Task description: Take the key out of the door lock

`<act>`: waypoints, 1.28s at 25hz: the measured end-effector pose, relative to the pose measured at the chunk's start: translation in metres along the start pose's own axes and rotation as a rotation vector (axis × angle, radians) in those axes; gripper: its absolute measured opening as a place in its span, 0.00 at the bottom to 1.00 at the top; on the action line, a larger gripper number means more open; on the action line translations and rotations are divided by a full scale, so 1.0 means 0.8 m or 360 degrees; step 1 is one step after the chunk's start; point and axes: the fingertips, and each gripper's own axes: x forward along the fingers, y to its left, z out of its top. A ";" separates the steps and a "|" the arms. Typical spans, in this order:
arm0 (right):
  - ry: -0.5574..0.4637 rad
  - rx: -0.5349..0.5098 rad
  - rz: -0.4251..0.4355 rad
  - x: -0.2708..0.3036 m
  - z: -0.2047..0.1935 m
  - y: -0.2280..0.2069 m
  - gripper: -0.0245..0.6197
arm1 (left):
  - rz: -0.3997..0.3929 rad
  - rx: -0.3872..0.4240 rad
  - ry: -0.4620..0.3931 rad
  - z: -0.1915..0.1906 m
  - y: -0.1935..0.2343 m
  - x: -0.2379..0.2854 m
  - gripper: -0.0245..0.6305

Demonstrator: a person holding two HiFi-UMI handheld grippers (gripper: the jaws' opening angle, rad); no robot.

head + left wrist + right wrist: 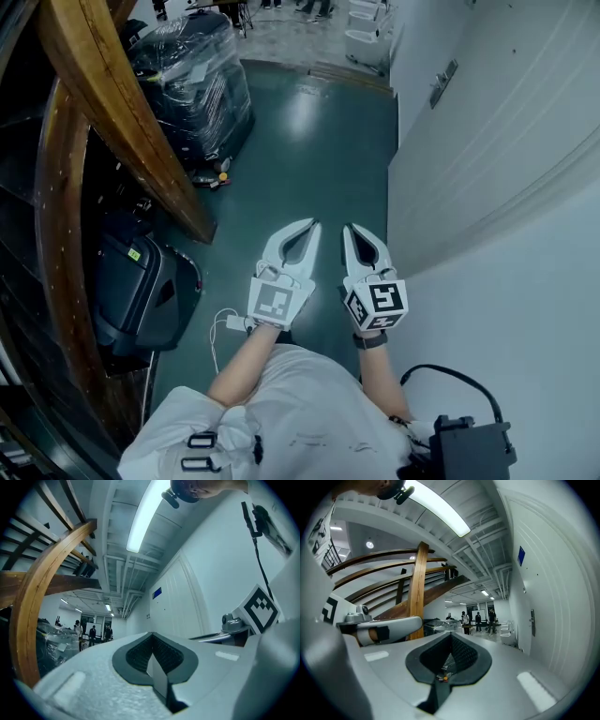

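Note:
Both grippers are held side by side at waist height over the dark green floor, pointing down the corridor. The left gripper (310, 227) (152, 635) is shut with nothing between its jaws. Beside it, the right gripper (350, 230) (452, 635) is also shut and empty. A white panelled door (487, 122) (553, 597) runs along the right wall. Its handle and lock plate (442, 84) (532, 622) lie well ahead of the grippers. The key is too small to make out in any view.
A curved wooden stair beam (122, 122) and a black suitcase (136, 291) crowd the left side. A plastic-wrapped pallet (192, 80) stands ahead on the left. A white cable (220, 330) lies on the floor. Several people (478, 618) stand far down the corridor.

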 end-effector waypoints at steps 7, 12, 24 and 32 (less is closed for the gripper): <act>-0.0002 -0.0026 -0.0037 0.115 0.016 -0.020 0.05 | 0.0031 -0.0025 -0.0052 -0.001 0.109 0.062 0.04; -0.0006 -0.0005 -0.0057 0.172 0.015 -0.043 0.05 | 0.0027 -0.0081 0.0022 -0.033 0.165 0.103 0.04; -0.0049 0.0069 -0.0128 0.370 0.014 -0.202 0.05 | 0.0026 -0.0057 0.0084 -0.094 0.264 0.310 0.04; -0.0023 0.0025 -0.0044 0.527 0.056 -0.336 0.04 | 0.0064 -0.0070 0.0127 -0.115 0.330 0.515 0.04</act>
